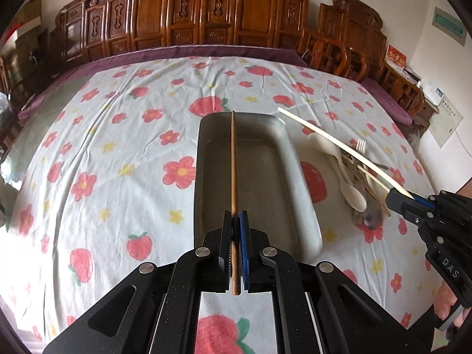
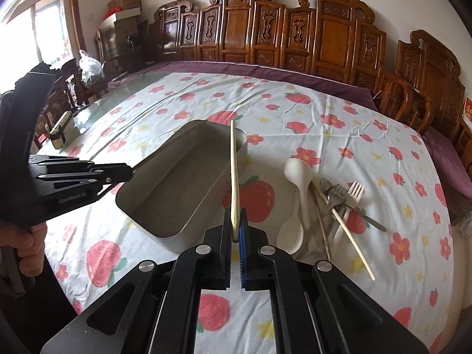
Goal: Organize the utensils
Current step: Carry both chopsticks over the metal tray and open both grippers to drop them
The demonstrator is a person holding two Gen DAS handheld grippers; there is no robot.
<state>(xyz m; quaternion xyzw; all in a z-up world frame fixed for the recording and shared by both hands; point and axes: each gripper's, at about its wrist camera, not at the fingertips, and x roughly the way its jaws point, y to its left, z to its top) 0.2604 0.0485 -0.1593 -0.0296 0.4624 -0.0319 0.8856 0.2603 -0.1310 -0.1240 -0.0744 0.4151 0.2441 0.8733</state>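
Early going — metal tray (image 1: pixel 301 183) on the counter (image 1: pixel 118 147) empty. Left tool (image 1: pixel 235 218) clamped on brown chopstick (image 1: pixel 234 159), right tool (image 2: pixel 235 221) on pale chopstick (image 2: pixel 234 171), both above it — spoons, fork (image 2: pixel 355 190) left piled beside.

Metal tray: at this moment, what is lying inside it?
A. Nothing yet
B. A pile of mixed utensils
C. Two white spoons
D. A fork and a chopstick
A. The metal tray shows only bare floor; each gripper holds one chopstick in the air, and the utensil pile lies on the tablecloth beside the tray.
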